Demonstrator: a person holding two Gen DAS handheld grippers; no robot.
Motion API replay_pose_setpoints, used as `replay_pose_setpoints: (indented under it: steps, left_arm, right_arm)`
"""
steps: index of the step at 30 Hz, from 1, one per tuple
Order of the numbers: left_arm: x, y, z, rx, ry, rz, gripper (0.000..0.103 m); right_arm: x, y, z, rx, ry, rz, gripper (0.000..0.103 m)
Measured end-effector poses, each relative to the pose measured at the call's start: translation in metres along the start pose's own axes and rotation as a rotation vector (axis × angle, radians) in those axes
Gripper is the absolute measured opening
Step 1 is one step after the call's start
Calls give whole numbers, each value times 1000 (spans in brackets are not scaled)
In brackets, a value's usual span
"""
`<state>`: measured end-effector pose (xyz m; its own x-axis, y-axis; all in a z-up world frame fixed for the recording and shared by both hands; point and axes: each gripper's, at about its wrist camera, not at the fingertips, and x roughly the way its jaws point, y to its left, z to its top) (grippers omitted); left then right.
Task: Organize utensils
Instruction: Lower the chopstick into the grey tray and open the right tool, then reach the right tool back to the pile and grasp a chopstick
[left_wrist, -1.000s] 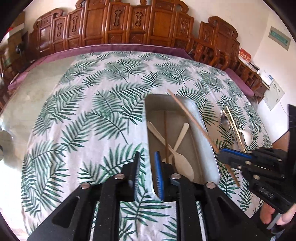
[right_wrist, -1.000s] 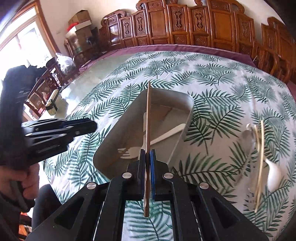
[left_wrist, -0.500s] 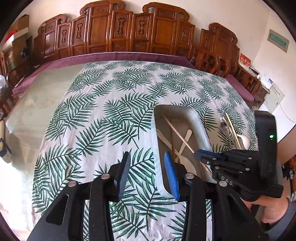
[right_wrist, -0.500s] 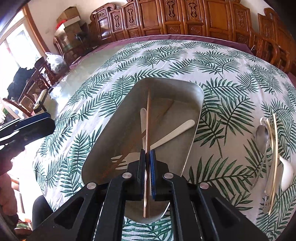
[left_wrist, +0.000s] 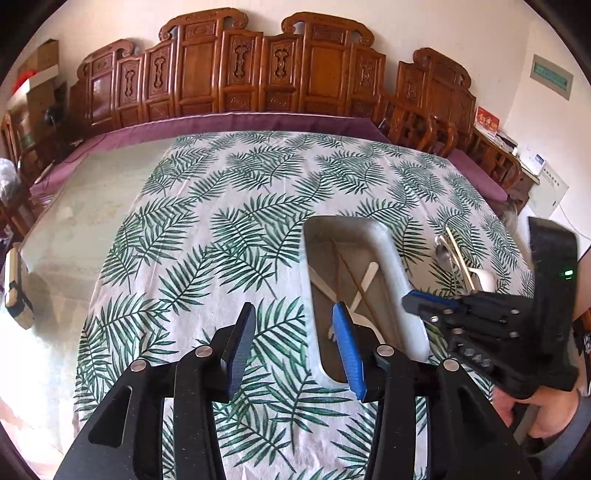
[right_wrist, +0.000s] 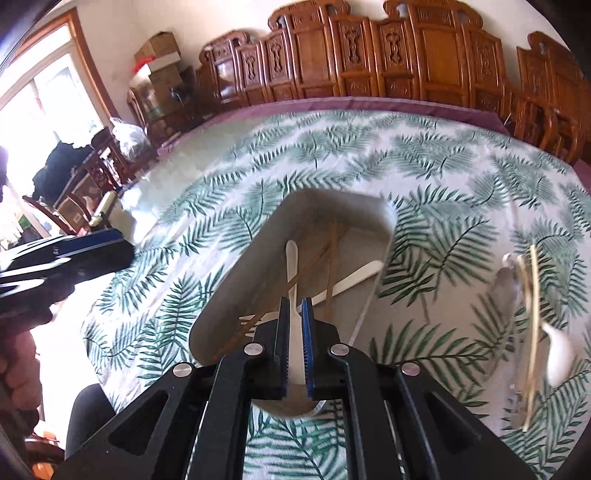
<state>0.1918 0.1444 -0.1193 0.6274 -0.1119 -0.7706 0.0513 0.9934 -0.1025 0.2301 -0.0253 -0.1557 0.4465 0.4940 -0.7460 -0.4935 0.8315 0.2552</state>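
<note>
Right wrist view showed the right gripper (right_wrist: 295, 332) had released the chopstick (right_wrist: 330, 273), which lay ahead in the tray (right_wrist: 236, 273); jaws slightly parted, empty. Left gripper (left_wrist: 293, 343) gaped open beside it.

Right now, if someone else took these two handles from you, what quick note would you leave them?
Left gripper: open, empty, over the tablecloth just left of the tray.
Right gripper: jaws slightly apart above the tray's near end, apparently gripping nothing. The white spoon seen through the gap seems to lie in the tray.
Done: two wooden chopsticks, the white spoon and a white fork are in the tray.
Left: the pile on the cloth right of the tray, with a metal spoon, loose chopsticks and a second white spoon.
</note>
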Motion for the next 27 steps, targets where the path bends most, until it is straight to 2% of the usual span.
replay_pose_setpoints:
  steps: [8, 10, 12, 14, 15, 16, 17, 18, 27]
  left_arm:
    - [-9, -32, 1, 45, -21, -15, 42]
    - [-11, -42, 2, 58, -27, -21, 47]
    - [-14, -51, 3, 66, -40, -26, 56]
    - [-17, -61, 3, 73, -43, -37, 57]
    - [-18, -64, 3, 76, -44, -41, 60]
    - [-20, -71, 3, 81, -50, -42, 64]
    - [-22, -75, 3, 84, -59, -41, 74]
    - [-24, -80, 2, 88, -70, -43, 77]
    - [-29, -125, -7, 115, -76, -114, 80]
  right_arm:
    - [-67, -25, -13, -32, -87, -30, 9]
    - [-79, -34, -18, -29, -98, -39, 9]
    - [-94, -46, -25, -25, -108, -53, 9]
    - [-107, -58, -33, -24, -114, -78, 10]
    - [-112, -62, -36, -23, -116, -87, 13]
    - [-119, -68, -39, -19, -121, -96, 22]
    - [-127, -75, -43, -13, -127, -111, 28]
    - [-132, -79, -46, -10, -131, -119, 29]
    - [-170, -128, -73, 58, -155, -189, 37]
